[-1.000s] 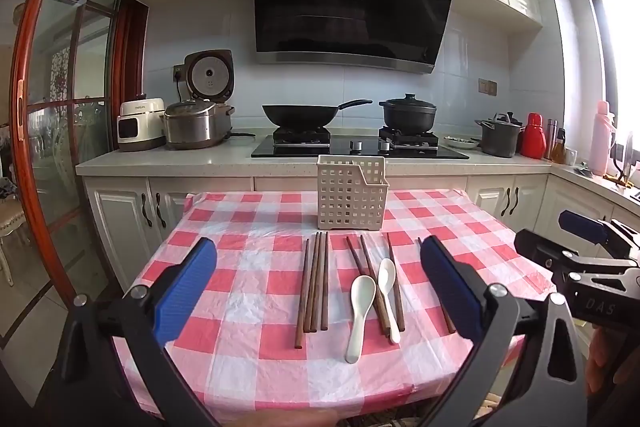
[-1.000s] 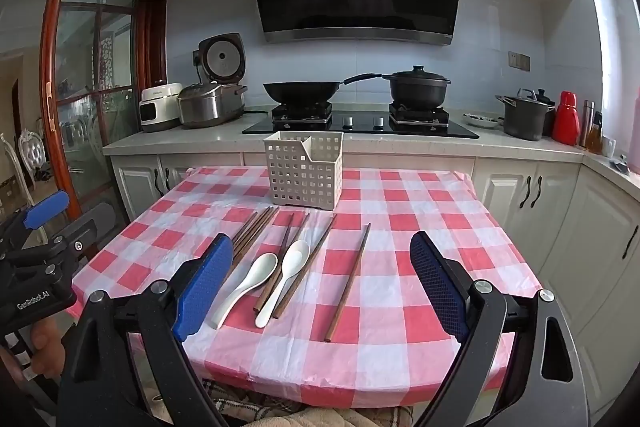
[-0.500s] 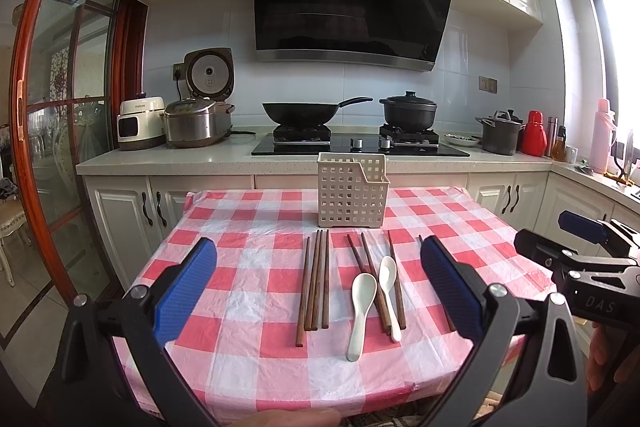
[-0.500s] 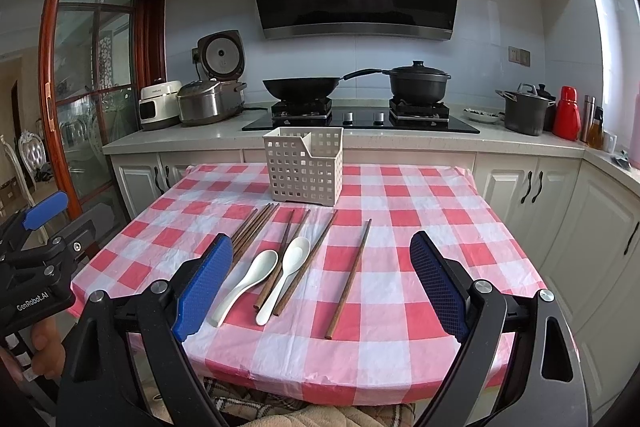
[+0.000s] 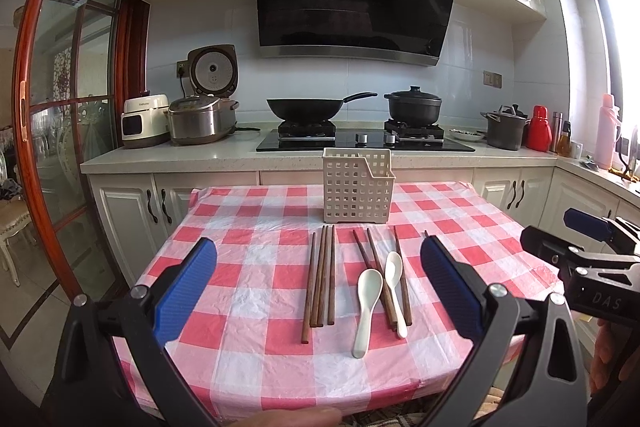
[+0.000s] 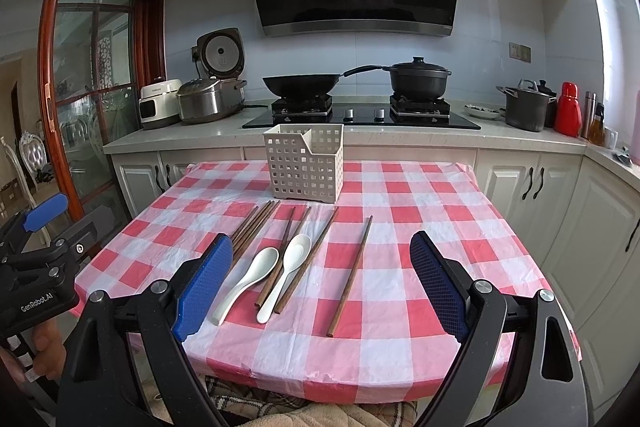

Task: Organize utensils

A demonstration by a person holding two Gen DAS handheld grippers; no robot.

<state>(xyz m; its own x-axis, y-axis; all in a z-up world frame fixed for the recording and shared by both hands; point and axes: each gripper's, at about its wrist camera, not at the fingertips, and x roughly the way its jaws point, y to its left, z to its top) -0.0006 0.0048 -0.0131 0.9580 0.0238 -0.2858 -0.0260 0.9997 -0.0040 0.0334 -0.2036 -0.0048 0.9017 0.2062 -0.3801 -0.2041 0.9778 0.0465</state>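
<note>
At the bottom of both wrist frames, the left tool (image 5: 318,287) and right tool (image 6: 322,283) hover with blue pads spread wide, holding nothing. Just beyond, mid-frame on the red-checked worktop (image 6: 420,227), lie two white ceramic spoons (image 6: 266,271) across brown wooden chopsticks (image 5: 320,279), one stray chopstick (image 6: 352,271) apart. Farther up stands the white perforated plastic basket (image 6: 304,165). Best start with the stray chopstick: pinch mid-shaft, then stand it upright in the basket.

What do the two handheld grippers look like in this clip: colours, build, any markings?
Both are black frames with two angled fingers carrying textured blue pads and silver pivot bolts. The left gripper shows white "GenRobot.AI" lettering on its body in the right wrist view; the right gripper shows "DAS" in the left wrist view. Each has a blue part on top. No cables or sleeves show.
</note>
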